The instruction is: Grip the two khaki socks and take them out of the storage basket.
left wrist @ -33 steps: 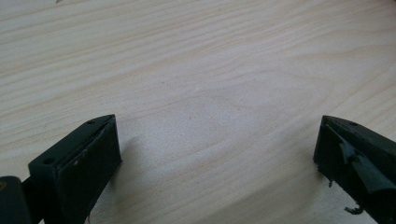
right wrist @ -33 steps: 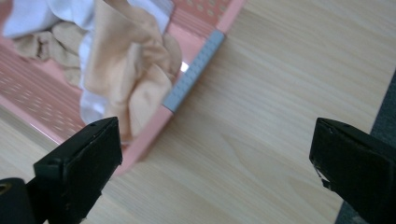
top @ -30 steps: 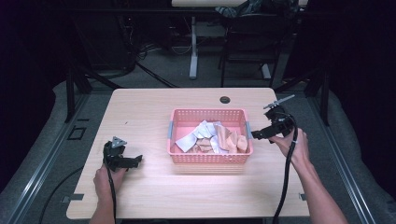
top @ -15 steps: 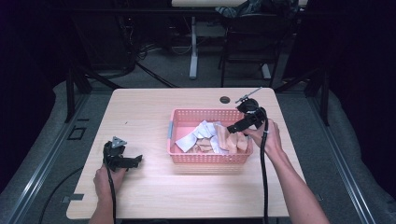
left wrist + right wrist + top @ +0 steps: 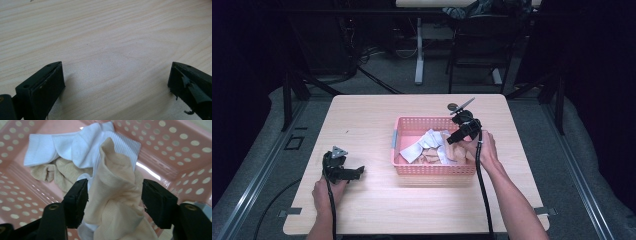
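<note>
The right gripper [image 5: 113,202] has moved in over the pink basket [image 5: 404,169] and its fingers [image 5: 76,202] are closing around a beige sock [image 5: 117,195] bunched among white socks [image 5: 75,145], so a pick-up looks imminent. The left gripper [image 5: 343,170] is resting released on the surface [image 5: 112,37], holding nothing.

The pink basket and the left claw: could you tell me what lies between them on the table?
Nothing: the high view shows bare wood of the table between the left claw and the pink basket. The left gripper view also shows bare wood ahead.
</note>
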The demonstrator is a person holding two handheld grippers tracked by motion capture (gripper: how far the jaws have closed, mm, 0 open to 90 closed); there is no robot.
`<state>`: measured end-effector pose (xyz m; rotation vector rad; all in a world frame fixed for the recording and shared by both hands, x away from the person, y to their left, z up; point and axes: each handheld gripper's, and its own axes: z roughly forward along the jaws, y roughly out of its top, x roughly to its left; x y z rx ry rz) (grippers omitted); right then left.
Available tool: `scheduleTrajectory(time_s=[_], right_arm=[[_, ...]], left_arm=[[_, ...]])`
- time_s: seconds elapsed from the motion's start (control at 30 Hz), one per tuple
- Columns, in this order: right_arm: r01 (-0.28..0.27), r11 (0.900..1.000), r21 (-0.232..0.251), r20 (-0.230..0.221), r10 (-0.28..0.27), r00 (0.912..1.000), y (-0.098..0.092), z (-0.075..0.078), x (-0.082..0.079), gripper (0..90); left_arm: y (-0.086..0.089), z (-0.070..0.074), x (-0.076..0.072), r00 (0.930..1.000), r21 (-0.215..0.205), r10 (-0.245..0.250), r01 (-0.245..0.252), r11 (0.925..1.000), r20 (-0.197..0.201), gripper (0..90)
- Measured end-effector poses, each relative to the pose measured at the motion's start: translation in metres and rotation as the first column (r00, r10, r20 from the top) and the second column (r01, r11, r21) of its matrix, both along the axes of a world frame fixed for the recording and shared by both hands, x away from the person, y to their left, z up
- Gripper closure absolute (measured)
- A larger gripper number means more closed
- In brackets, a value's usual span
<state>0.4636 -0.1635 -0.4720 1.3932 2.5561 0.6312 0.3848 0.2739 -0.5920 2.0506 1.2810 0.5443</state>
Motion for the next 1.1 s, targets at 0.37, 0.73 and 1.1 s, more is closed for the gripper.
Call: scheduleTrajectory(time_s=[0.37,0.73,1.1], right_arm=[[-0.002,1.000,-0.026,-0.034,0.001,0.9994,0.007,-0.015,0.007,69.0],[0.001,1.000,-0.004,0.000,-0.001,1.0000,0.000,-0.005,0.002,85.9],[0.002,0.998,0.068,0.090,-0.009,0.9959,-0.010,0.038,-0.006,86.5]], left_arm=[[0.000,0.000,0.000,1.0000,-0.001,0.002,-0.002,1.0000,-0.001,0.3],[0.000,0.000,0.000,1.0000,-0.001,0.001,-0.001,1.0000,-0.002,0.3],[0.000,0.000,0.000,1.0000,0.000,0.003,-0.003,1.0000,-0.002,0.3]])
